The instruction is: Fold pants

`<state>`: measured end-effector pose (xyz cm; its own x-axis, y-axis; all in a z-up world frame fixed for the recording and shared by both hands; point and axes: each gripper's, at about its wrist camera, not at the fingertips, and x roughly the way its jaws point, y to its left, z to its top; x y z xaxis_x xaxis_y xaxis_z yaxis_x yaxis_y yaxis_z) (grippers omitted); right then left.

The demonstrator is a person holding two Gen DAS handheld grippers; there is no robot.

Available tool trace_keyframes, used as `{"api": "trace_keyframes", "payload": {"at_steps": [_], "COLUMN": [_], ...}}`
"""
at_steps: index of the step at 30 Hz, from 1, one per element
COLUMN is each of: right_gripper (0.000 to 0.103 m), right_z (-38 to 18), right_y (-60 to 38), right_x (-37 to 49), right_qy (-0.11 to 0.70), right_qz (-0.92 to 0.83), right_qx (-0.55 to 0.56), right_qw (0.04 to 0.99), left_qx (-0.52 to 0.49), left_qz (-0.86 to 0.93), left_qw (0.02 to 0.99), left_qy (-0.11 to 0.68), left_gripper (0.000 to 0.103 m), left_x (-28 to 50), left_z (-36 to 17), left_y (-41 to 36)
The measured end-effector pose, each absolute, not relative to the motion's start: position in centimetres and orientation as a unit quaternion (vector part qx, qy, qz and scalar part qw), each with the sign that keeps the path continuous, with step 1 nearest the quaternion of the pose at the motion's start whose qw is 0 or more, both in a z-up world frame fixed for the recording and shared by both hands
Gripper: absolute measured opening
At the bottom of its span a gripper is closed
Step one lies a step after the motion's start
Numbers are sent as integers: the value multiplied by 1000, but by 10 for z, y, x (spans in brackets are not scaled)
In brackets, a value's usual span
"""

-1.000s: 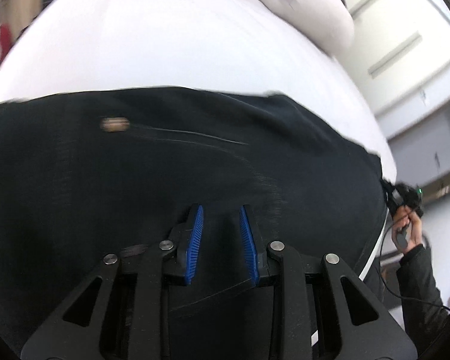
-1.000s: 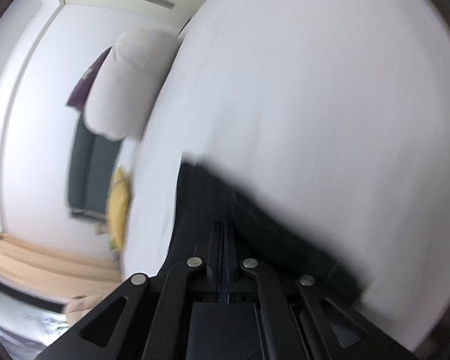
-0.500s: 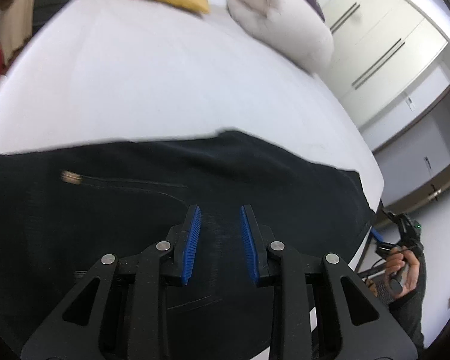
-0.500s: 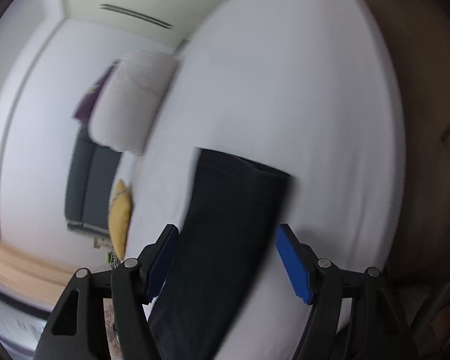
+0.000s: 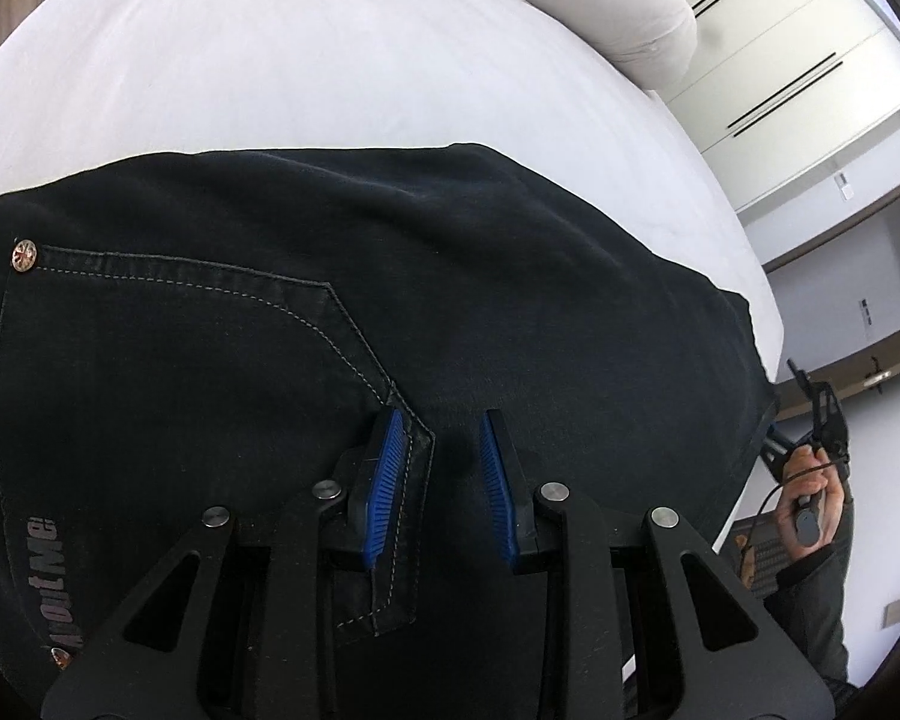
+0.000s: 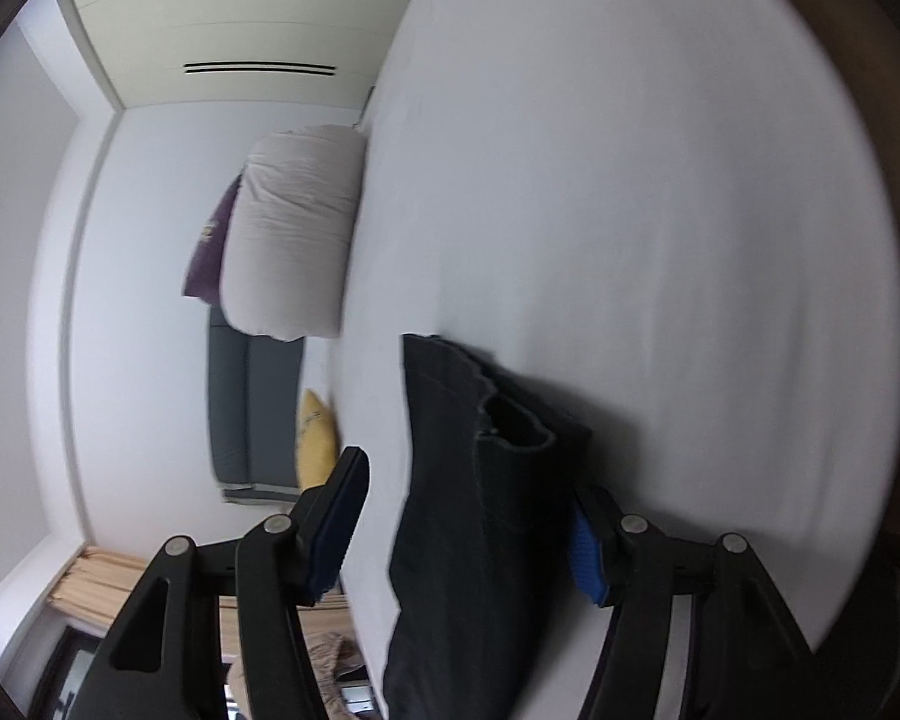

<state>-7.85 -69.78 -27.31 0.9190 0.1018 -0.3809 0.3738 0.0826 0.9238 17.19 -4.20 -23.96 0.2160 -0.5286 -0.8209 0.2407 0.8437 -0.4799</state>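
Pants: one pair of dark denim pants (image 5: 450, 312), lying flat across the white bed (image 5: 270, 60); the back pocket side faces up in the left wrist view.
Pocket: one stitched back pocket (image 5: 168, 372) in view, its pointed lower corner reaching the left gripper's blue pad.
Rivets: two copper rivets counted, one (image 5: 23, 254) at the pocket's top corner, one (image 5: 61, 657) near the bottom left edge beside printed lettering.
Leg ends: in the right wrist view the hem end (image 6: 498, 420) of the pants shows, with one open cuff gaping; a second layer seems to lie under it, though blur makes that unsure.
Left gripper: one, left gripper (image 5: 439, 468), pointing down at the pants, jaws narrowly parted with denim showing in the gap; the pads do not visibly pinch any fabric.
Right gripper: one, right gripper (image 6: 468, 531), jaws wide and closing, the pants' leg end between them with neither pad pressing on it.
Hand: one hand (image 5: 810, 492) at the right edge of the left wrist view, gripping the right gripper's handle.
Pillows: one large pale bolster (image 6: 294, 228) at the head of the bed; one yellow cushion (image 6: 317, 444) beyond it.
Wardrobe: two long dark handle slots (image 6: 261, 21) on pale doors.
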Motion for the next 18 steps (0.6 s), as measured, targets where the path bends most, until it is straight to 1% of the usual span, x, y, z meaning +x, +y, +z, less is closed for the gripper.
{"api": "trace_keyframes", "payload": {"at_steps": [2,4,7,10,14,16,18], "right_gripper": [55,29,10,9,9,9,9], "right_z": [-275,-282,-288,-289,-275,-260,-232], "right_y": [-699,-702,-705,-704,-697,-689,-670], "right_x": [-71,-63,-54,-54,-49,-42,-28], "right_qy": [170,178,190,188,198,208,232], "right_qz": [-82,-81,-85,-93,-117,-123,-119], "right_qx": [671,673,674,668,640,615,563], "right_qw": [717,713,709,714,733,751,784], "left_qx": [-123,-128,-143,-151,-154,-162,-172], "left_qz": [-250,-251,-252,-255,-256,-257,-258], "left_qw": [770,768,764,762,761,759,756], "left_qy": [574,575,577,576,576,576,576], "left_gripper": [26,26,26,26,26,26,26], "left_x": [170,170,176,177,177,183,184], "left_z": [-237,-237,-243,-244,-244,-244,-245], "left_y": [-37,-33,-31,-22,-19,-15,-8]}}
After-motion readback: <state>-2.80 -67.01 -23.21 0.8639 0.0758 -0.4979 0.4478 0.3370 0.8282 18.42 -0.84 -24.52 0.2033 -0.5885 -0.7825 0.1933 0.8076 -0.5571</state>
